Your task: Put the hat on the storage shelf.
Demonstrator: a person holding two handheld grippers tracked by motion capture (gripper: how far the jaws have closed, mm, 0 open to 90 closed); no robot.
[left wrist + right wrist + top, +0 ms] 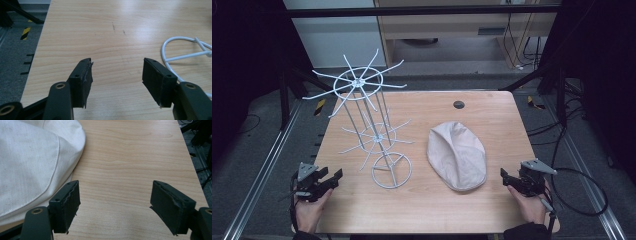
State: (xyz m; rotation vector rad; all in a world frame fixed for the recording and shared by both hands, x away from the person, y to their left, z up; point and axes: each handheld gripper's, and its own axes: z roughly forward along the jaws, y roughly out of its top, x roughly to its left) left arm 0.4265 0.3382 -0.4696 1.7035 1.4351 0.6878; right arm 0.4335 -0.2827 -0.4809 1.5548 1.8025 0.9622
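Observation:
A beige flat cap (458, 155) lies on the wooden table (492, 115), right of centre. A white wire rack (371, 127) with two tiers of spoke arms and a ring base (391, 170) stands left of centre. My left gripper (331, 178) rests at the table's front left, open, nothing between its jaws; the rack's ring base (185, 53) shows to its right. At the front right my right gripper (503, 175) stands open and empty, just right of the cap (32, 162), whose brim edge lies beside the left jaw.
A small dark round hole (459, 104) sits near the table's far edge. Metal rails (267, 165) run along both sides of the table. Cables (582, 192) trail on the floor at the right. Bare wood lies between the two grippers at the front.

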